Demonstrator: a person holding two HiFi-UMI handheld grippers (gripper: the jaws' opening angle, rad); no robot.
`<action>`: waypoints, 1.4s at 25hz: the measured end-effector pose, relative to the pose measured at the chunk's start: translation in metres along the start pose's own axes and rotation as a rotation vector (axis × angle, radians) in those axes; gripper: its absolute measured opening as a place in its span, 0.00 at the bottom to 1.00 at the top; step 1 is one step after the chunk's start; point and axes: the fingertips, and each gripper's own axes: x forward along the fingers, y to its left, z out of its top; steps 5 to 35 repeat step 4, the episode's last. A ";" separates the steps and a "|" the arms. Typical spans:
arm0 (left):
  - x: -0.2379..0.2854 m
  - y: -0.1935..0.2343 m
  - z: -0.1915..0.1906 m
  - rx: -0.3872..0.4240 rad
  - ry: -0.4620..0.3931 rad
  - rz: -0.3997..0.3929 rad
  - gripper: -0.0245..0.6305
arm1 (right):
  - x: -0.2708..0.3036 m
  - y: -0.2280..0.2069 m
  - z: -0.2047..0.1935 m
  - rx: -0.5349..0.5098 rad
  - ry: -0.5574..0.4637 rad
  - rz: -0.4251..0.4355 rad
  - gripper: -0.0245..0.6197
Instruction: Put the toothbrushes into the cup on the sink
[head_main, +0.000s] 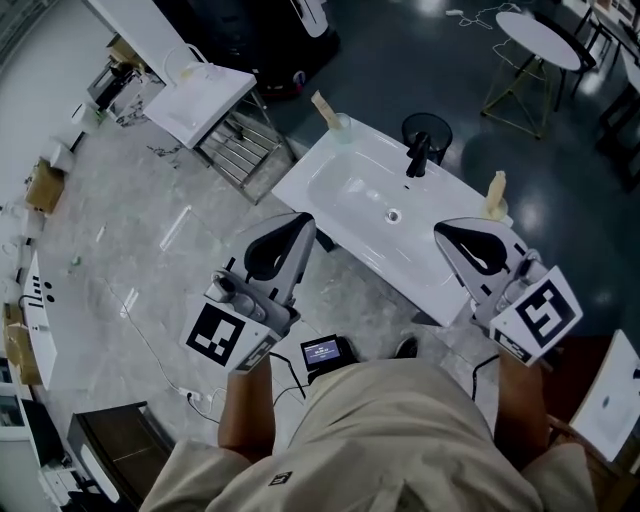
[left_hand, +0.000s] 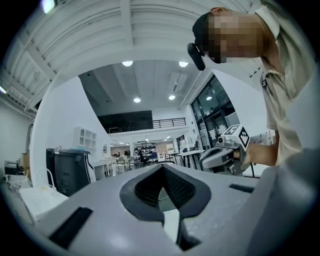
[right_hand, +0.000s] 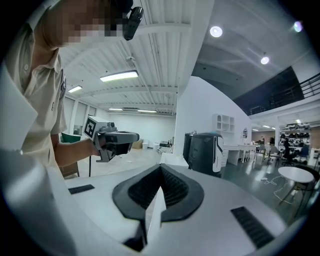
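A white sink (head_main: 350, 200) with a black faucet (head_main: 418, 155) lies ahead of me in the head view. At its far left corner stands a clear cup (head_main: 340, 127) with a beige stick-like item (head_main: 324, 108) leaning out of it. Another beige item (head_main: 495, 194) stands upright on the sink's right rim; I cannot tell if either is a toothbrush. My left gripper (head_main: 303, 224) hovers over the sink's near left edge, shut and empty. My right gripper (head_main: 441, 230) hangs over the near right edge, also shut and empty. Both gripper views (left_hand: 162, 167) (right_hand: 161, 167) look out level across the room.
A black round object (head_main: 428, 128) sits behind the faucet. A second white basin on a metal rack (head_main: 205, 100) stands to the far left, and a round white table (head_main: 538, 40) at the far right. Cables and a small device (head_main: 325, 352) lie on the floor by my feet.
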 end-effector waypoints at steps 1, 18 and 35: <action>-0.004 0.005 0.000 0.002 -0.003 -0.001 0.05 | 0.004 0.002 0.002 -0.001 0.000 -0.006 0.04; -0.015 0.024 0.003 0.010 -0.014 -0.003 0.04 | 0.017 0.009 0.009 -0.010 -0.004 -0.019 0.04; -0.015 0.024 0.003 0.010 -0.014 -0.003 0.04 | 0.017 0.009 0.009 -0.010 -0.004 -0.019 0.04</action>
